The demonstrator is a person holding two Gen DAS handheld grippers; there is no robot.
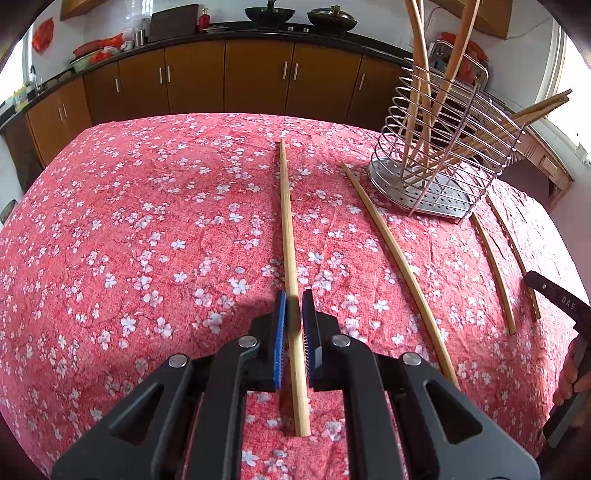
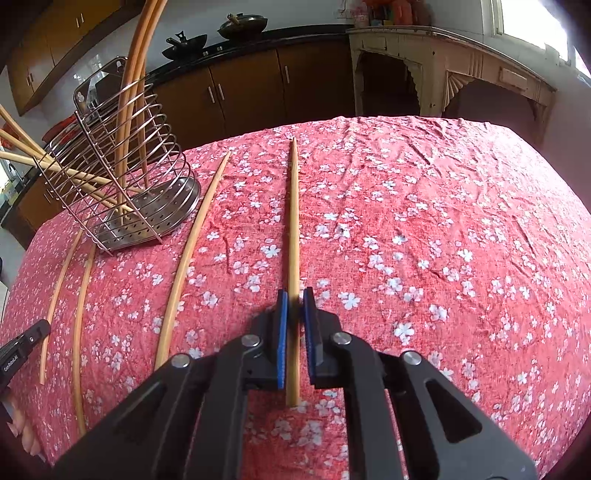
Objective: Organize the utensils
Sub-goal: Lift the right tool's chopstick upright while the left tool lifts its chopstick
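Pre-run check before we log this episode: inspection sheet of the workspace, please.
Surface: red floral cloth, wrinkled.
Job's things: wire holder upright, several sticks leaning inside; four loose on the cloth: left stick, right stick, two middle sticks in front of the holder.
Clutter: nothing seen.
Grippers: left gripper narrowly open, straddling the left stick; right gripper likewise over the right stick. Both sticks lie flat on the cloth.
Cables: nothing seen.
Surroundings: brown cabinets, woks on the counter.
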